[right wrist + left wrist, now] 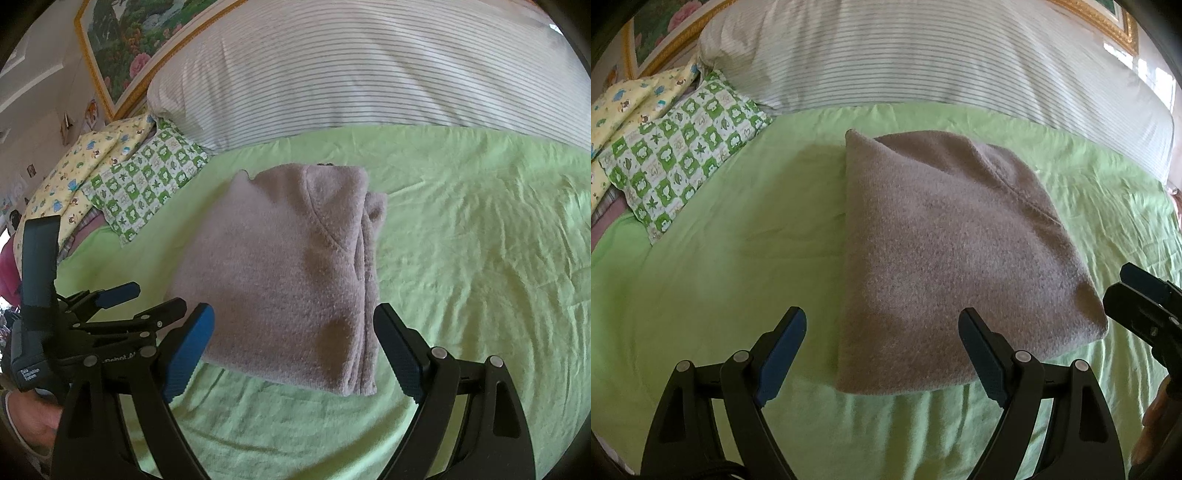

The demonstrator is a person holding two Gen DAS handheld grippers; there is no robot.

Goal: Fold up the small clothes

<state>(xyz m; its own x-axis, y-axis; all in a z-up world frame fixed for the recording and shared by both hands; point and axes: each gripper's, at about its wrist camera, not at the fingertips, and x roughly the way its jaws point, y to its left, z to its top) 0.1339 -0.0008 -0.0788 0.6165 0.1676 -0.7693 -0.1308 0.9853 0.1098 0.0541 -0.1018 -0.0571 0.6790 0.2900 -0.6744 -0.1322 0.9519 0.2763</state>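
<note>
My left gripper (882, 354) and right gripper (293, 350) gape wide, empty, over the folded fleece (945, 254) mid-frame on the bed (713, 280).

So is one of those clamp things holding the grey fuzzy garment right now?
No, the grey garment lies folded on the green sheet, and both the right gripper and left gripper hang wide open with nothing pinched.

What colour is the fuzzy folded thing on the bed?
The folded fleece garment is a soft greyish mauve, lying on the light green bedsheet. The right wrist view shows it best.
</note>
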